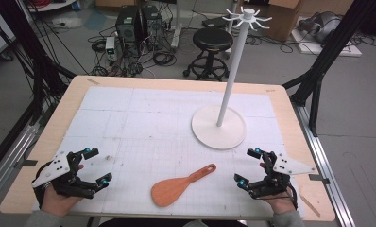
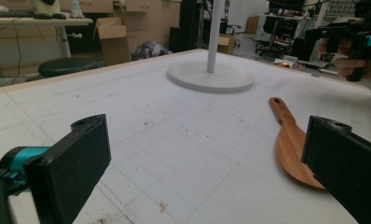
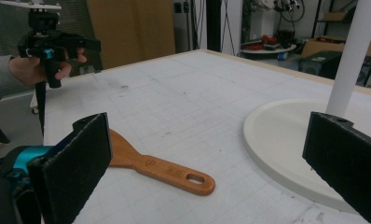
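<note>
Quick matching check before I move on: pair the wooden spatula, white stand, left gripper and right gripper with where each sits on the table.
1 wooden spatula
2 white stand
3 left gripper
4 right gripper

a near left corner, jaws open
b near edge, middle, lying flat
c near right corner, jaws open
d right of centre, upright

Pairs: 1-b, 2-d, 3-a, 4-c

A white stand (image 1: pixel 218 126) with a round base and a tall pole topped by hooks sits on the right far part of the tabletop (image 1: pixel 143 118), which carries a white gridded mat. Behind it on the floor are a black stool (image 1: pixel 212 42), computer towers (image 1: pixel 139 21) and cables.
</note>
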{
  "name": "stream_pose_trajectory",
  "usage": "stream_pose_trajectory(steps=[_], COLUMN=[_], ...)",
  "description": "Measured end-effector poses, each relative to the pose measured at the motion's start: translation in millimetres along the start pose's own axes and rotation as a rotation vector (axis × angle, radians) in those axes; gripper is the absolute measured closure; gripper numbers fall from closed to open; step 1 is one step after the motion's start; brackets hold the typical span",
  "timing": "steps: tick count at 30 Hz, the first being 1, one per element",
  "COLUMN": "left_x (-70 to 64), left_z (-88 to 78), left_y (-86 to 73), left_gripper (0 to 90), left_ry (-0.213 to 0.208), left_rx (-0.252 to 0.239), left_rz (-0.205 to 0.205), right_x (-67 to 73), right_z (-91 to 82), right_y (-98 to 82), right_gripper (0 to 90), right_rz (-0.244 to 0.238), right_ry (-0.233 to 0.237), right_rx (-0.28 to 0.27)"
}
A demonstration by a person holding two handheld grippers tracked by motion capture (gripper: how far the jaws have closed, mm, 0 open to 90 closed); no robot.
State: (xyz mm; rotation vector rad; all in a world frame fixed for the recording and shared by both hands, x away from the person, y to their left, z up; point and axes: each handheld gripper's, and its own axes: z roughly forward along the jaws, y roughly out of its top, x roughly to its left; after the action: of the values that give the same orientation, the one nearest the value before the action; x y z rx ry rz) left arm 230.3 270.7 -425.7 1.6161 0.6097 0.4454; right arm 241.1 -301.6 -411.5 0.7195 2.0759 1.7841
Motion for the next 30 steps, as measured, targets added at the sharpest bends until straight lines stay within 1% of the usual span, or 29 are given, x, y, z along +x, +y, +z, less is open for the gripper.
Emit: stream_pose_trajectory(steps=[5,10,13,15,18,20,22,23,24,25,26,28,29,30], left_x=[-0.3,0.0,-0.3,-0.3,0.0,-0.6,-0.6,-0.8,-1.0,-1.0,-1.1,-1.1,-1.1,-1.1], left_z=[-0.1,0.0,-0.6,-0.8,-0.8,0.1,0.3,0.3,0.4,0.4,0.5,0.5,0.5,0.5], left_y=[0.3,-0.2,0.6,0.5,0.1,-0.2,-0.3,-0.3,-0.5,-0.5,-0.7,-0.7,-0.8,-0.8], left_gripper=[1.8,1.8,1.8,1.8,1.8,1.8,1.8,1.8,1.8,1.8,1.8,1.8,1.8,1.8], left_ry=[0.0,0.002,0.004,0.005,0.007,0.007,0.006,0.003,0.005,0.005,0.006,0.006,0.006,0.006], left_rx=[-0.001,0.0,0.0,0.0,0.007,0.006,0.006,0.01,0.012,0.012,0.011,0.013,0.013,0.013], left_rz=[0.001,-0.003,0.005,0.003,0.005,0.001,0.003,0.003,0.003,0.003,0.002,0.003,0.003,0.003], right_x=[0.5,-0.2,0.9,1.7,2.7,3.6,4.6,4.6,6.4,7.2,7.6,8.8,9.8,10.3], right_z=[1.9,3.8,5.1,6.9,10.7,13.2,14.3,14.3,14.7,15.3,15.9,16.1,15.7,15.8], right_y=[0.7,1.2,2.0,3.1,4.9,5.6,6.4,6.4,7.5,8.0,8.7,9.5,9.9,10.4], right_gripper=[0.0,0.0,0.0,0.0,0.0,1.1,8.9,8.9,18.6,19.0,22.0,31.7,36.8,42.2], right_rz=[-0.01,0.005,-0.006,-0.009,0.008,0.006,-0.001,-0.001,-0.008,-0.016,-0.015,-0.014,-0.02,-0.029], right_ry=[-0.01,-0.025,-0.027,-0.02,-0.025,-0.017,0.003,0.003,0.017,0.017,0.019,0.04,0.042,0.055], right_rx=[0.007,0.01,0.019,0.018,0.045,0.054,0.055,0.055,0.056,0.054,0.057,0.055,0.055,0.048])
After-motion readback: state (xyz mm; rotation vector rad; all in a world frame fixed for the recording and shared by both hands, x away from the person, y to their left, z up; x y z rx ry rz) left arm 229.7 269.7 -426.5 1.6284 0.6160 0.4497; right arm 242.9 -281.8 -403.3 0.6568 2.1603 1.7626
